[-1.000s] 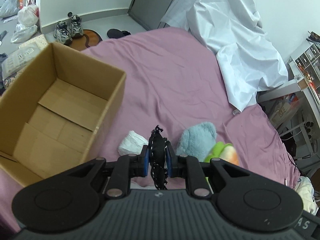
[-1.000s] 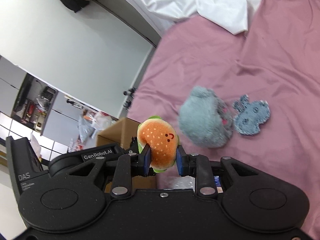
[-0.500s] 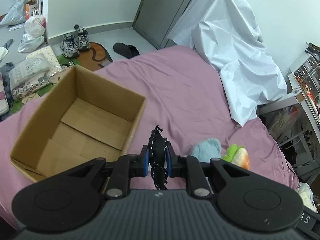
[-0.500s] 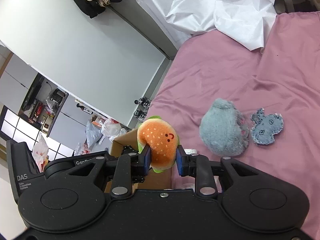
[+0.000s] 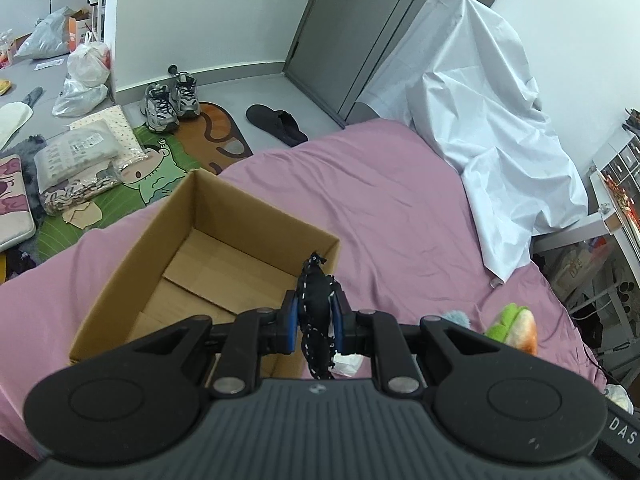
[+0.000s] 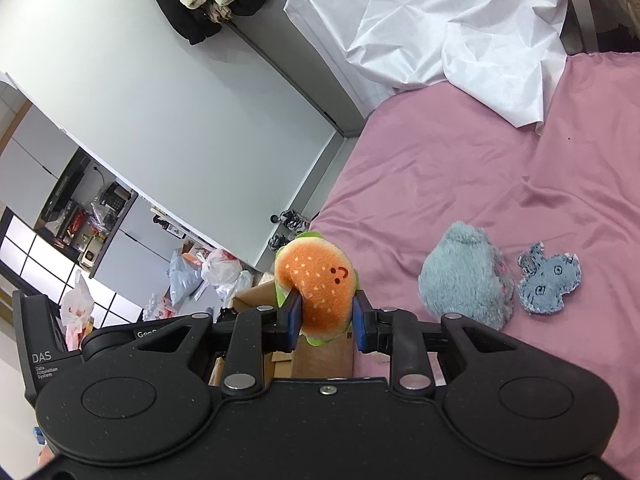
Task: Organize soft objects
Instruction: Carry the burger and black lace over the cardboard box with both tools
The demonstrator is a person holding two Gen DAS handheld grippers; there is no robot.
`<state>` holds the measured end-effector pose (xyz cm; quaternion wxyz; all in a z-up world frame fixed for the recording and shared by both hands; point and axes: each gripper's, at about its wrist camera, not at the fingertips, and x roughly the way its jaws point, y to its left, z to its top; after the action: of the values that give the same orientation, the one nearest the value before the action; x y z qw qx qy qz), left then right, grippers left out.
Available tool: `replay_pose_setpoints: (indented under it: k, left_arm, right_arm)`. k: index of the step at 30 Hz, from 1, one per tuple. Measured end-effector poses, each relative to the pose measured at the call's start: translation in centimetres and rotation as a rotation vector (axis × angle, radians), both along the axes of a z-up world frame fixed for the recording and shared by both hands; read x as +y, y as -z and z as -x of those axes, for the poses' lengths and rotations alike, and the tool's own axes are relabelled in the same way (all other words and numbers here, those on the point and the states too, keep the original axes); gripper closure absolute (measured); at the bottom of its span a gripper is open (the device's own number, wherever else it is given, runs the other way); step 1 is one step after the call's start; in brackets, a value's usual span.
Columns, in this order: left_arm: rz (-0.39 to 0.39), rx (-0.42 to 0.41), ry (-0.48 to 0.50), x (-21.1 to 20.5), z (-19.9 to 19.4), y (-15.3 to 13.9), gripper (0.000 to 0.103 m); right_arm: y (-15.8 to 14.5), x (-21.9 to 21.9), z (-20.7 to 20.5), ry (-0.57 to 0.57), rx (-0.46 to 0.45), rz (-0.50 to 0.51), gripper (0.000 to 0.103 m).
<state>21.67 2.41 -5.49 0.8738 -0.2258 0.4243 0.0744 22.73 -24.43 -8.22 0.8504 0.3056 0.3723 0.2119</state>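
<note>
My left gripper (image 5: 316,312) is shut on a black soft toy with white stitching (image 5: 316,320) and holds it above the near right corner of an open, empty cardboard box (image 5: 208,264) on the pink bed. My right gripper (image 6: 325,312) is shut on an orange burger plush (image 6: 316,284) with a green edge, held in the air; the plush also shows in the left wrist view (image 5: 516,322). A fluffy grey-blue plush (image 6: 466,282) and a flat blue denim toy (image 6: 548,284) lie on the bed to the right. The box (image 6: 320,356) sits just below the burger plush.
A white sheet (image 5: 480,128) drapes over furniture at the far side of the bed. A small white soft item (image 5: 348,364) lies by the box. Shoes (image 5: 172,100), a slipper (image 5: 276,124), bags and packages cover the floor at left. Shelves (image 5: 616,184) stand at right.
Both grippers have risen and pulled back, so the bed and box look smaller and farther. The left gripper with the black toy has shifted over the box's corner. Both grips are unchanged.
</note>
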Motion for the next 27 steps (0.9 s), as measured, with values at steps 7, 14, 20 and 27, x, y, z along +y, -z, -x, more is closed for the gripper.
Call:
replay_pose_setpoints:
  k: [7,14,20,27]
  left_arm:
    - [0.002,0.000,-0.013,1.2,-0.4,0.5,0.087]
    - [0.009,0.004,-0.031,2.8,-0.8,1.1,0.087]
    - [0.015,0.015,-0.045,4.4,-1.3,1.8,0.087]
    - [0.015,0.035,-0.044,5.9,-2.1,3.0,0.087]
  right_arm:
    - [-0.1,1.0,-0.6,-0.005,-0.014,0.010,0.077]
    - [-0.3,2.7,-1.2,-0.024,-0.024,0.008,0.077]
    - [-0.2,4.1,-1.9,-0.033,-0.022,0.000,0.077]
    - [0.0,5.5,-2.7,-0.031,-0.026,-0.003,0.077]
